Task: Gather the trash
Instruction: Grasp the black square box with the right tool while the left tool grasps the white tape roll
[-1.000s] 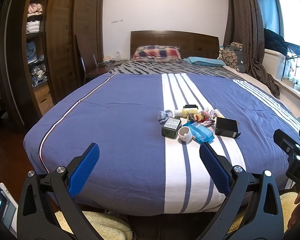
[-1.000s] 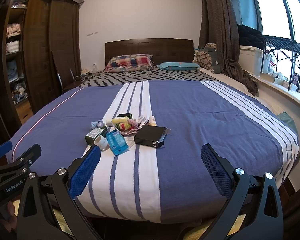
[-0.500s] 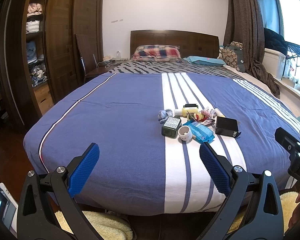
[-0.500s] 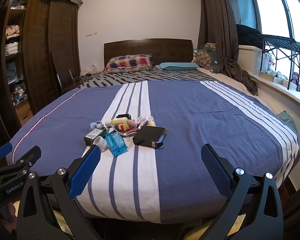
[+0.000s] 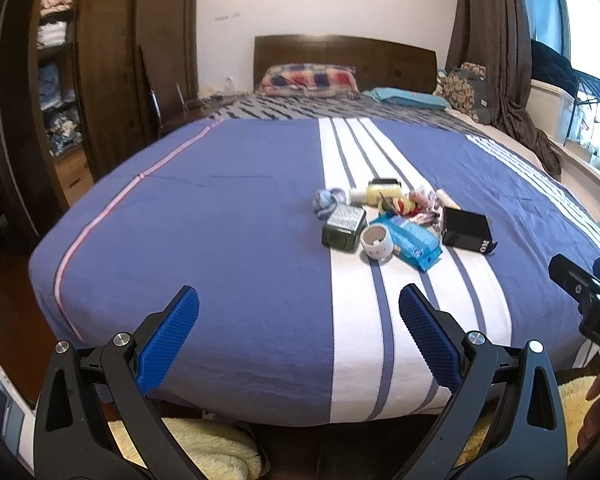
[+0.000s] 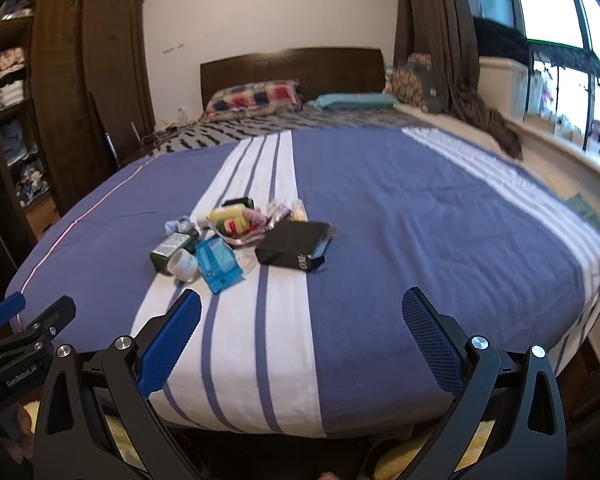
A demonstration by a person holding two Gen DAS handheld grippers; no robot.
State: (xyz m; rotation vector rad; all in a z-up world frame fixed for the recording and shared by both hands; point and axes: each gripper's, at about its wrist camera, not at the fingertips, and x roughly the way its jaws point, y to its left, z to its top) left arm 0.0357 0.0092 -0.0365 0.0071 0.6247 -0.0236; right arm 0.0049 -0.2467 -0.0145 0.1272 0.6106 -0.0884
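A heap of trash lies on the white stripe of the blue bed: a black box, a blue packet, a white tape roll, a dark green box, a yellow bottle and crumpled wrappers. My left gripper is open and empty above the bed's foot edge. My right gripper is open and empty, also at the foot edge. In the right wrist view the black box and the blue packet lie just beyond the left finger.
A dark wooden wardrobe with open shelves stands at the left. A headboard and pillows are at the far end. Curtains and a window ledge run along the right. A fluffy yellow rug lies below the bed.
Both grippers have moved forward toward the trash heap, so the bed and the items look larger. The jaws stay open.
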